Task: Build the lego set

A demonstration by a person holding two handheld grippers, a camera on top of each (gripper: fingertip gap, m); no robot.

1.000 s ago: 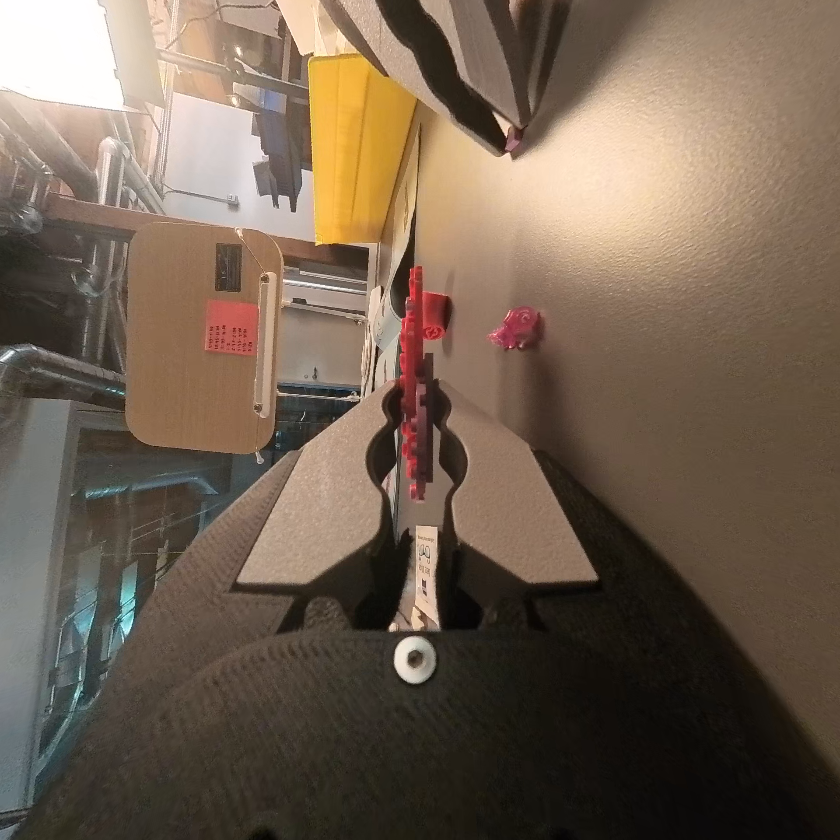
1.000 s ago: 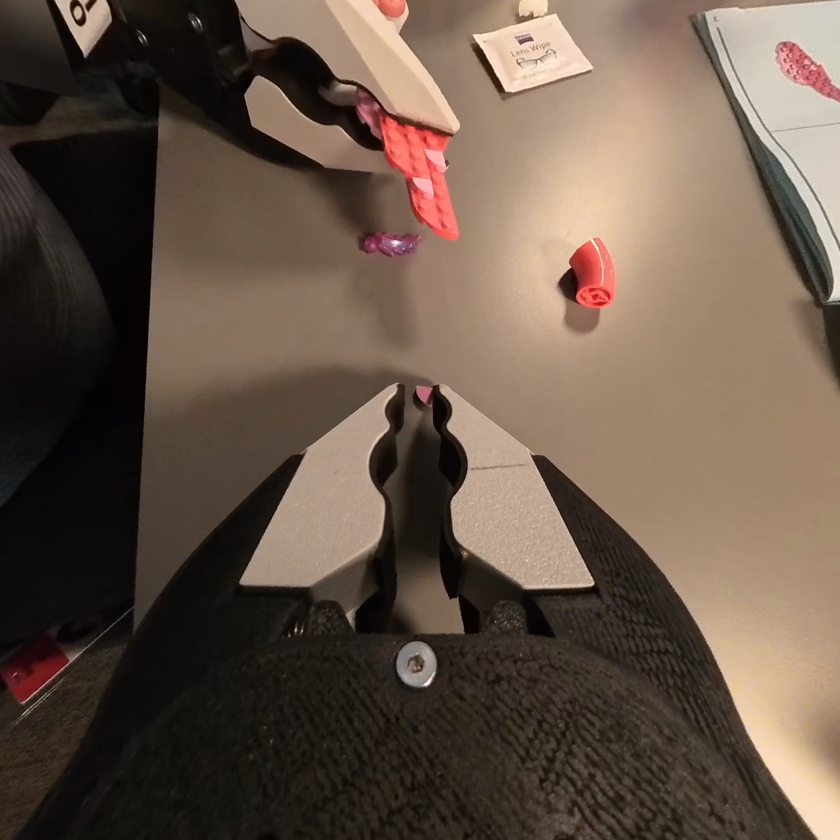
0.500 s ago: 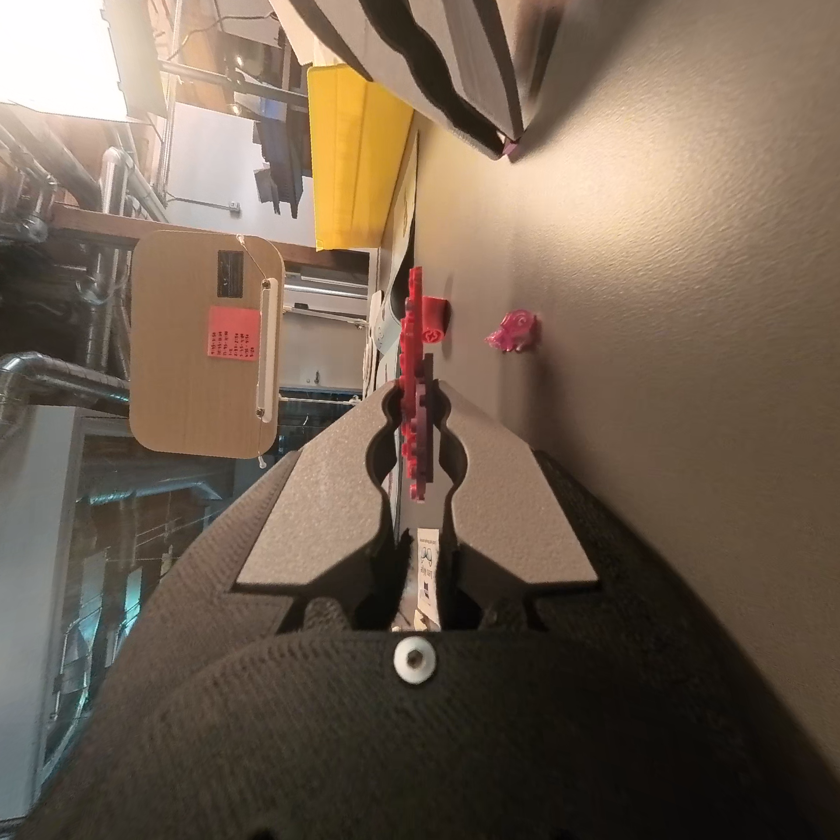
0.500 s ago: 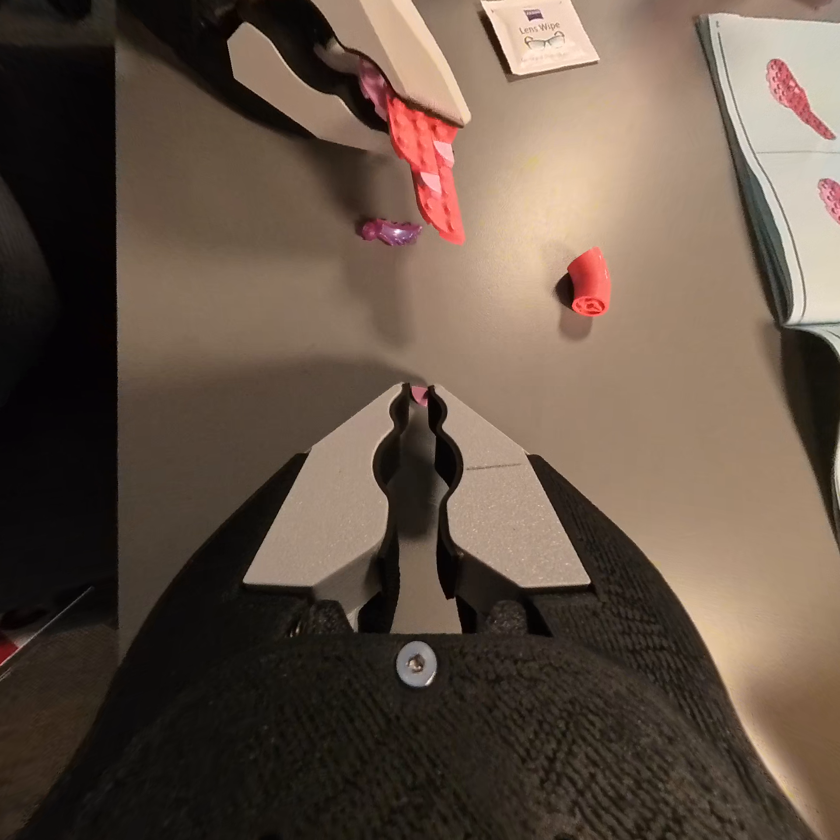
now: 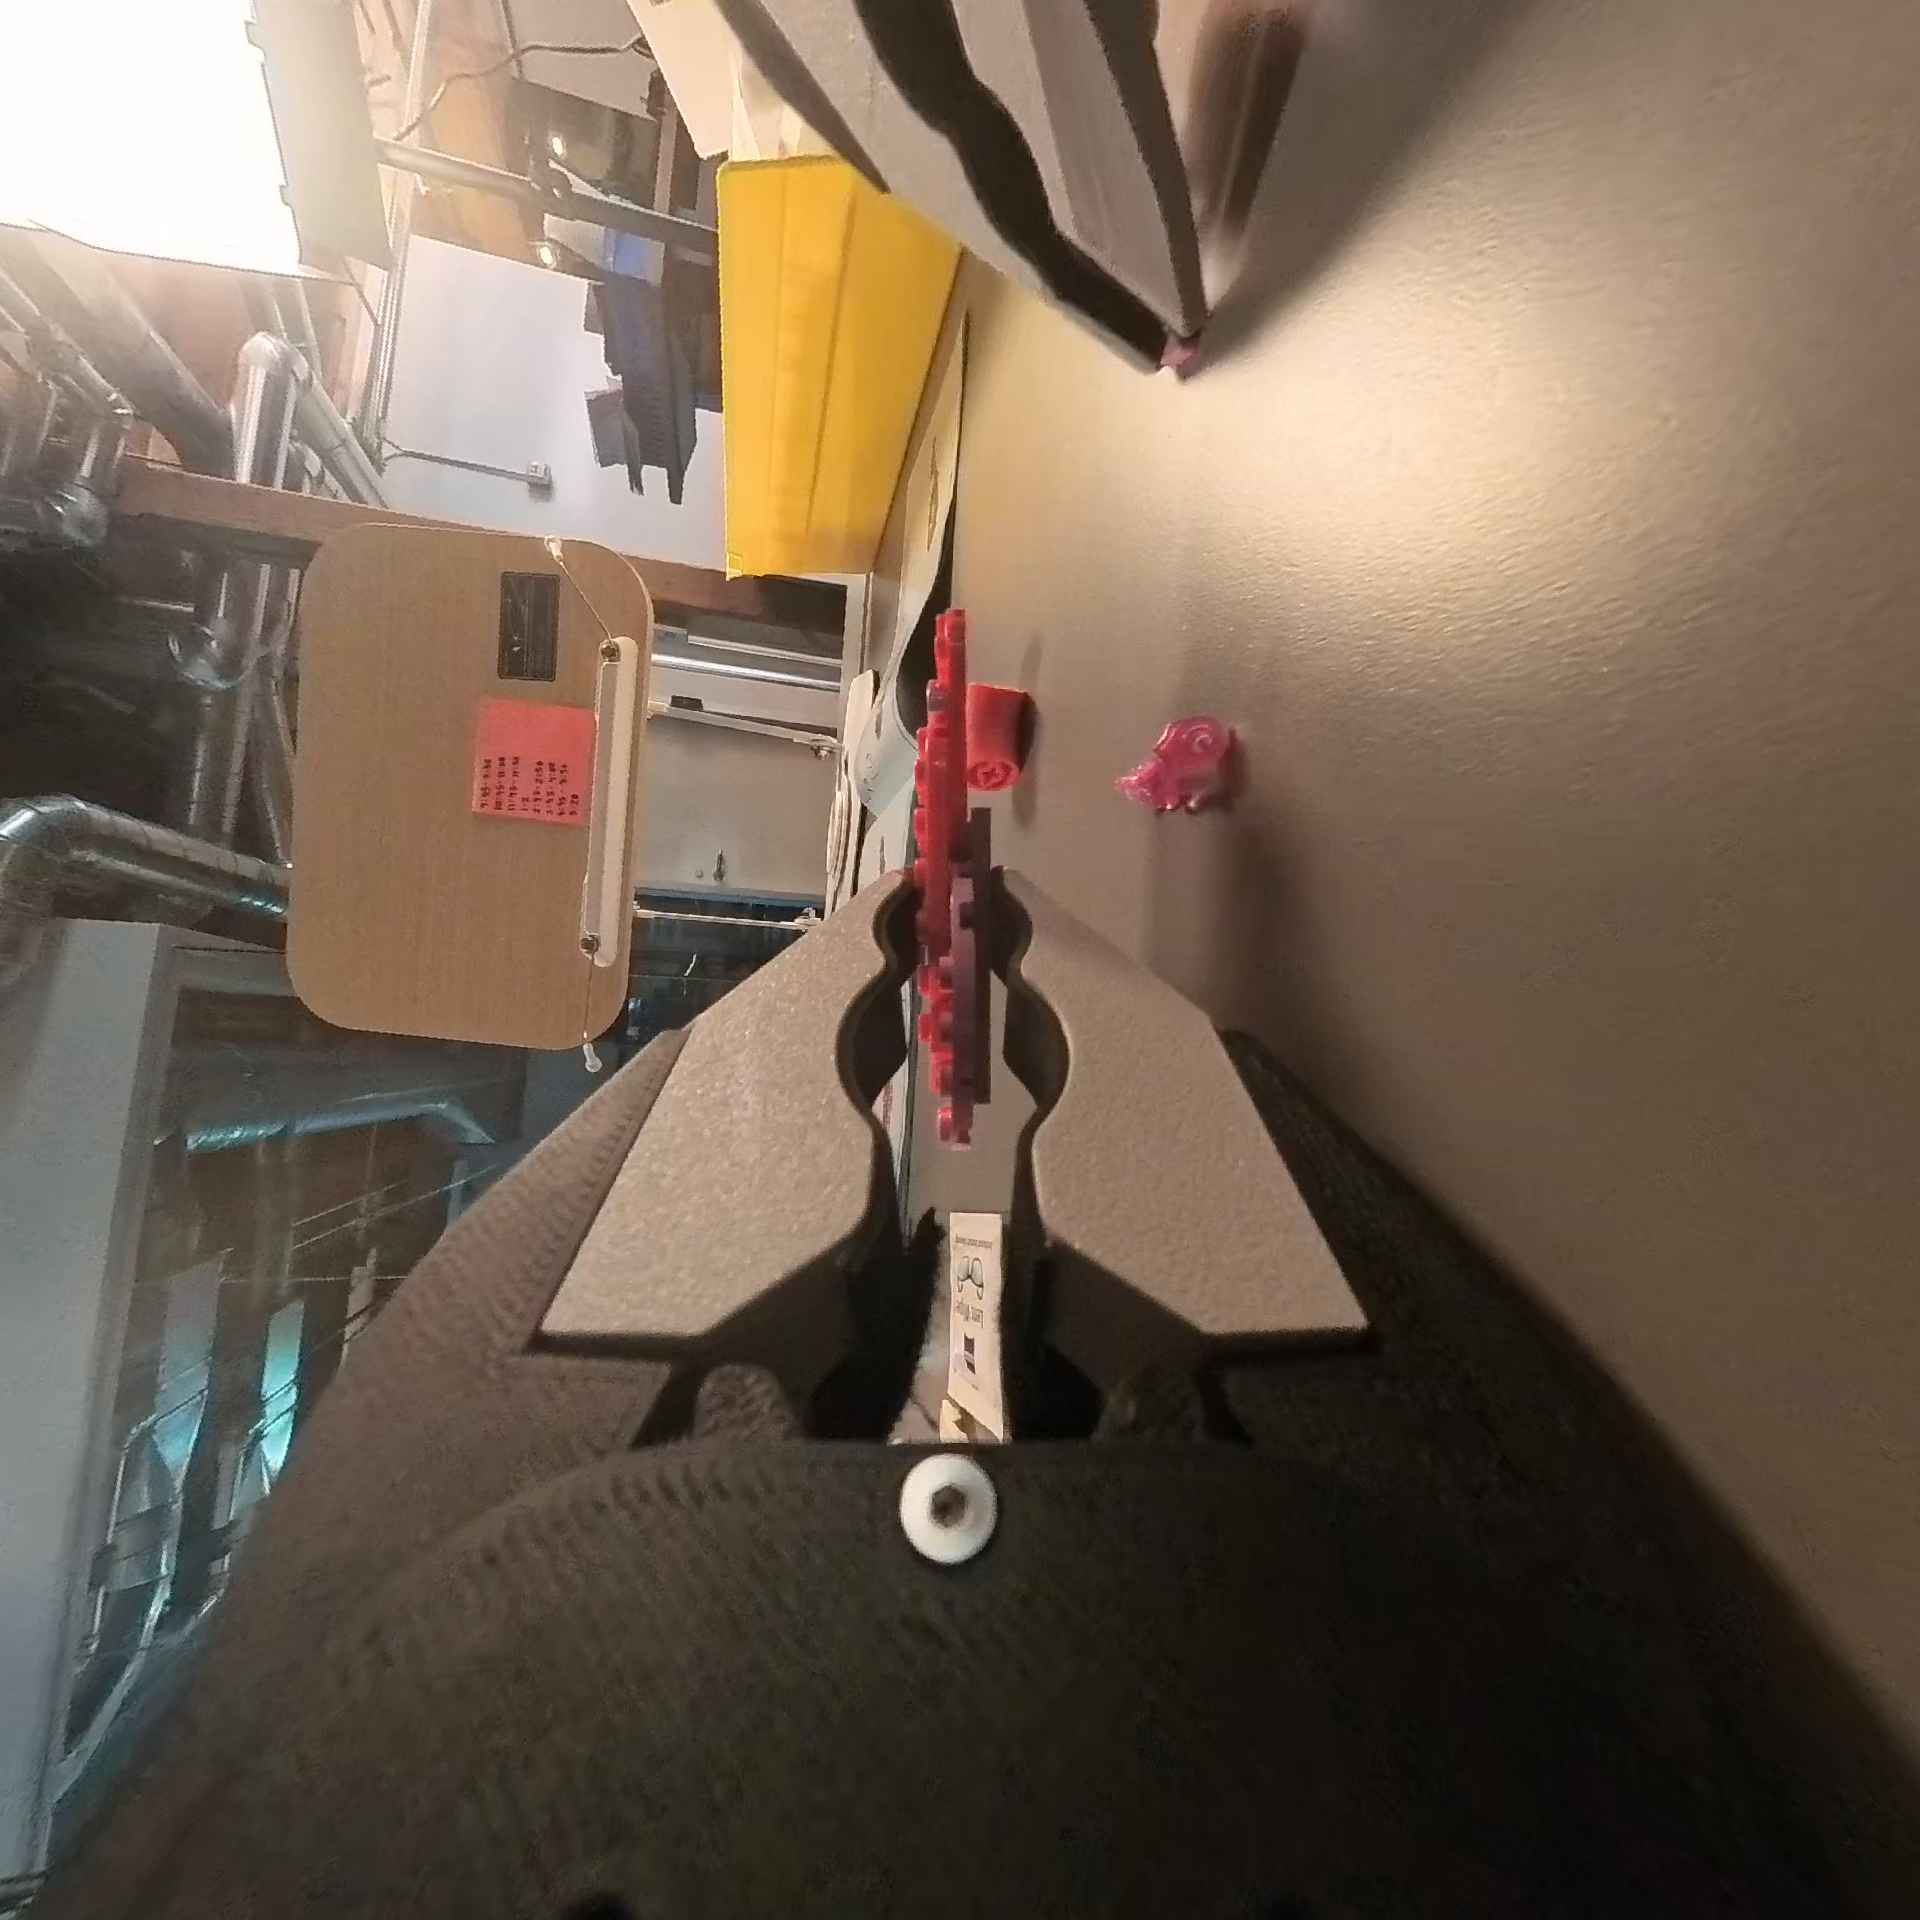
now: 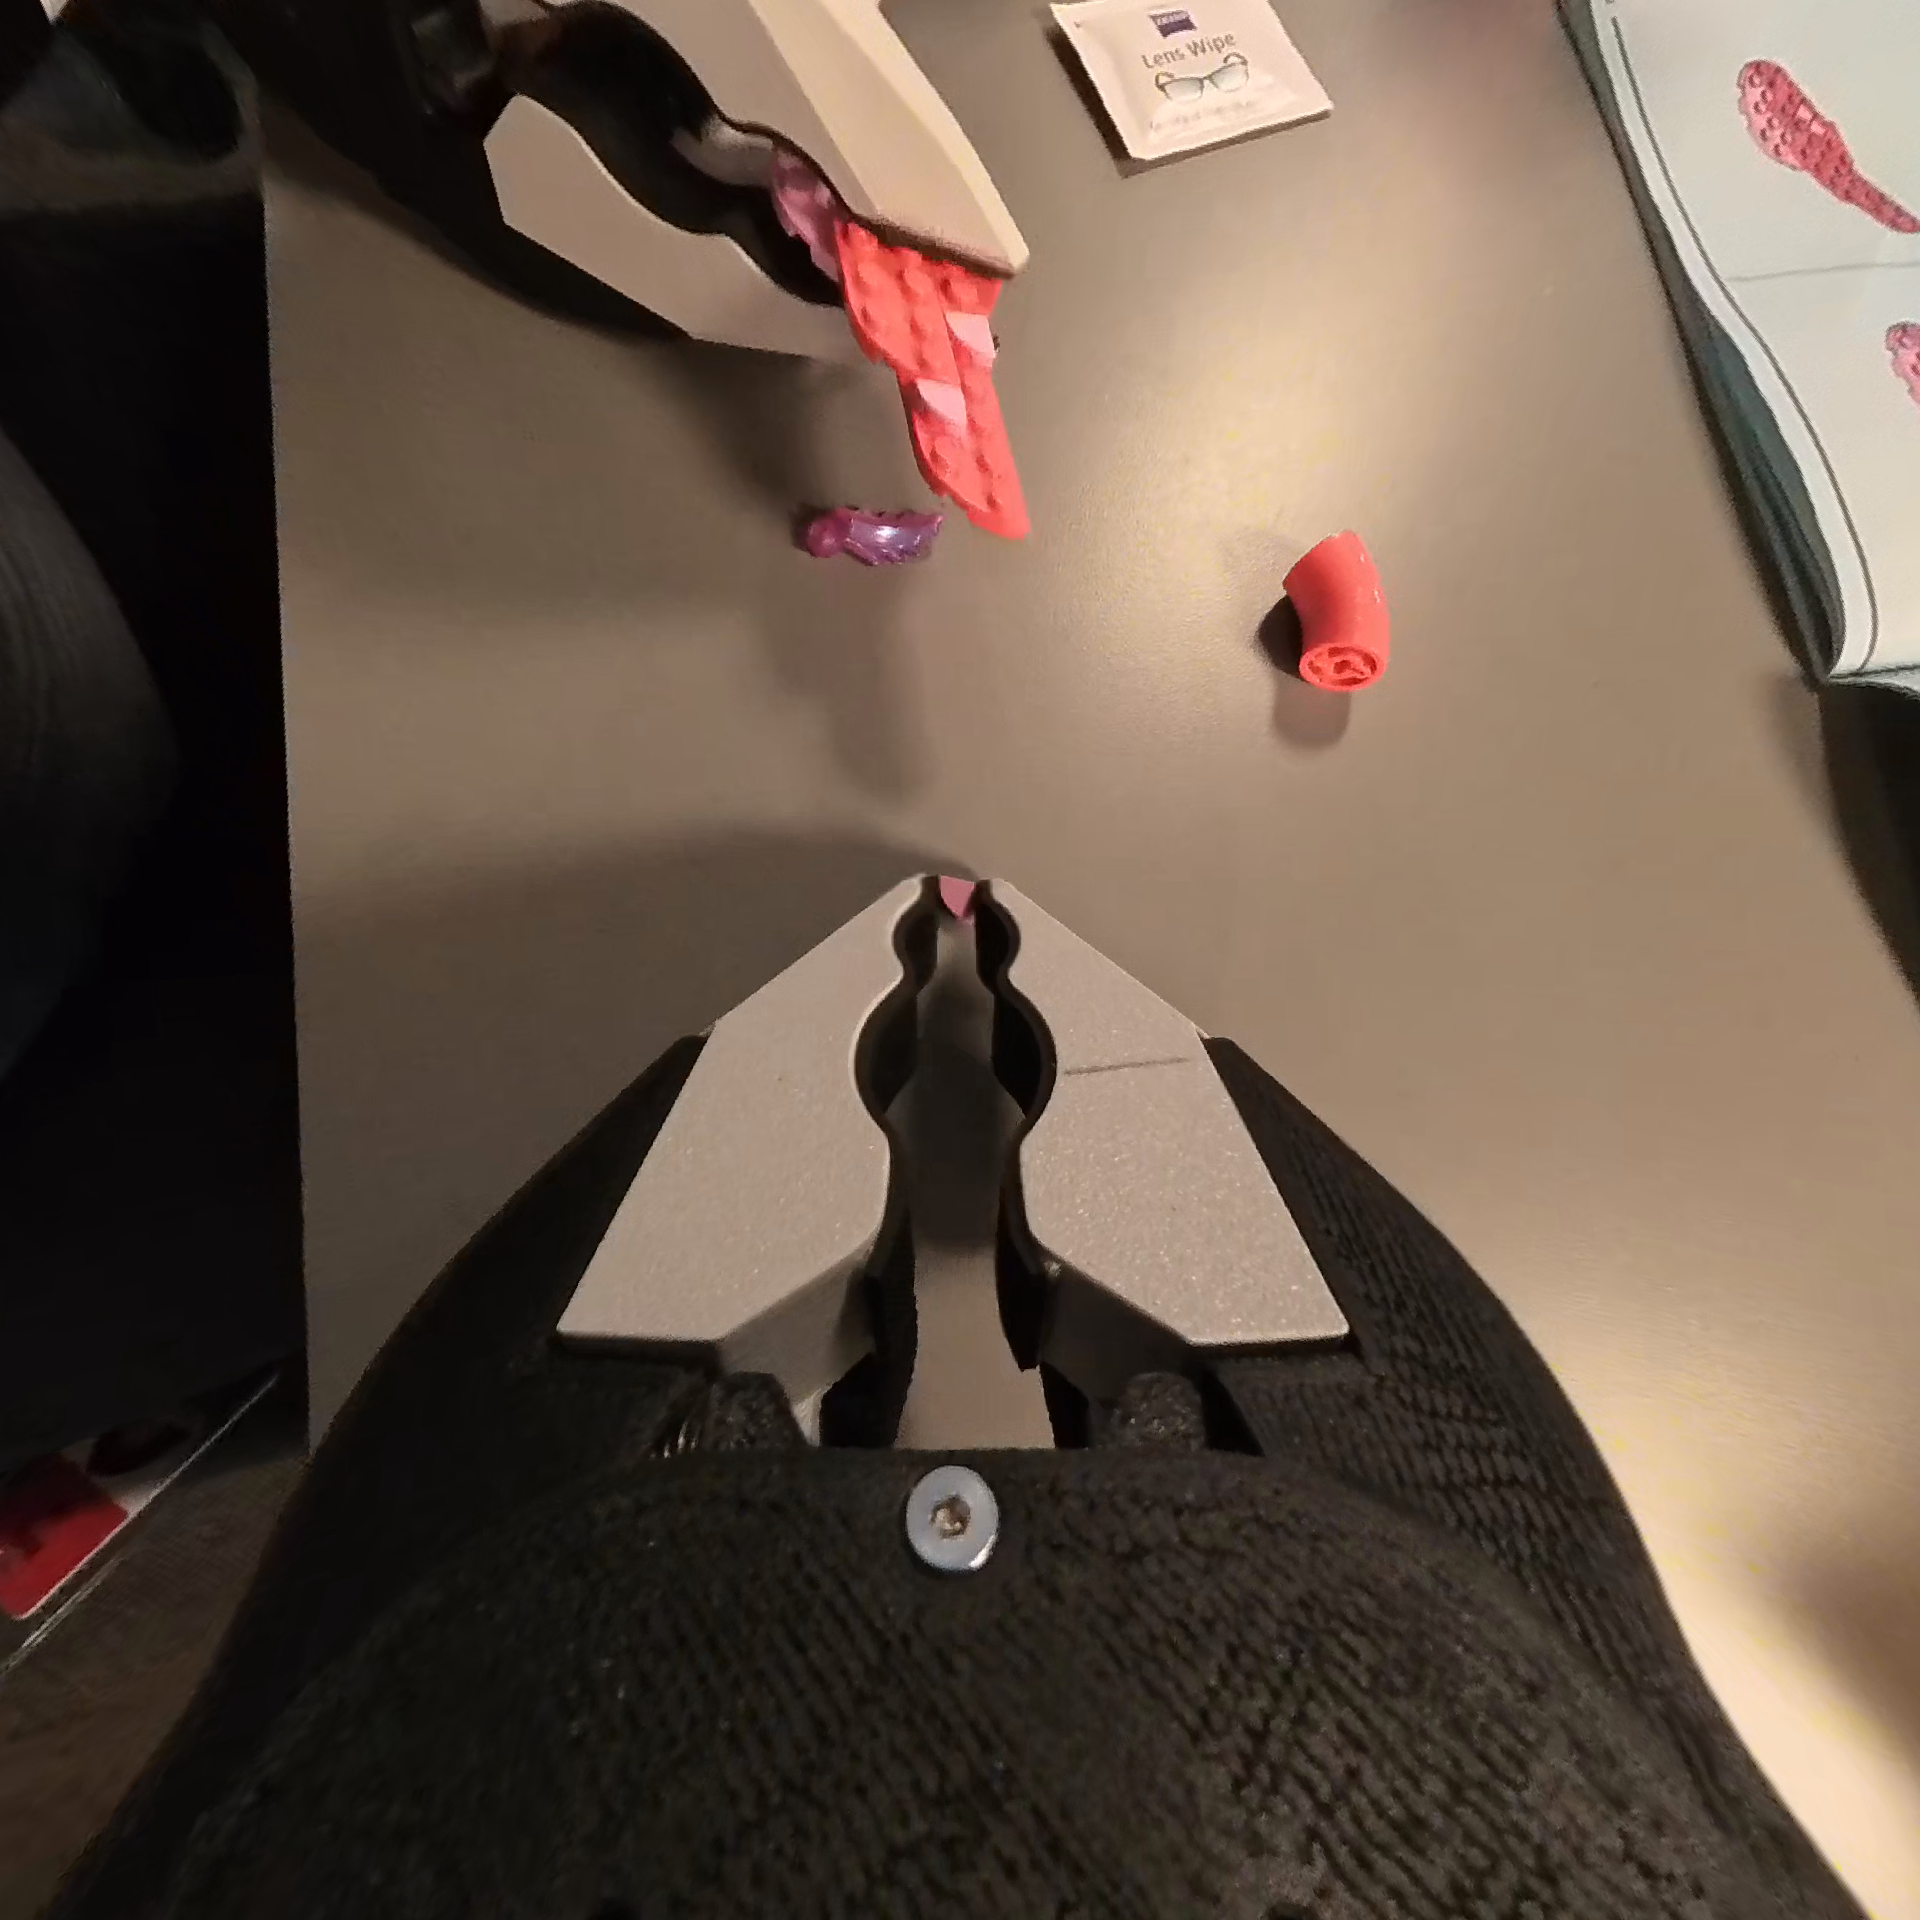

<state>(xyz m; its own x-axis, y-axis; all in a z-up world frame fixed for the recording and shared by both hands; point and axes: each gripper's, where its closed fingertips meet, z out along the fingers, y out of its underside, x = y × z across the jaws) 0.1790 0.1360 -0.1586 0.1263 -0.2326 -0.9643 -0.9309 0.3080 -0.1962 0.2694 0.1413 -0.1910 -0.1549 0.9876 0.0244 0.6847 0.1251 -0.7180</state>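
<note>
Plates, one red studded assembly [image 5: 948, 904] with pink pieces on it, sit clamped edge-on between the pads of the left hand-held gripper [image 5: 954, 896], held above the table [image 6: 1455, 935]. One right hand-held gripper [image 6: 956, 891] has its fingertips pinched on one small pink piece [image 6: 954, 896], low over the table. Loose on the table lie one red curved tube [image 6: 1338, 623] and one purple translucent piece [image 6: 871, 532], near the plates' tip. Farther off are one wipe sachet [image 6: 1190, 88] and one open booklet [image 6: 1766, 312].
</note>
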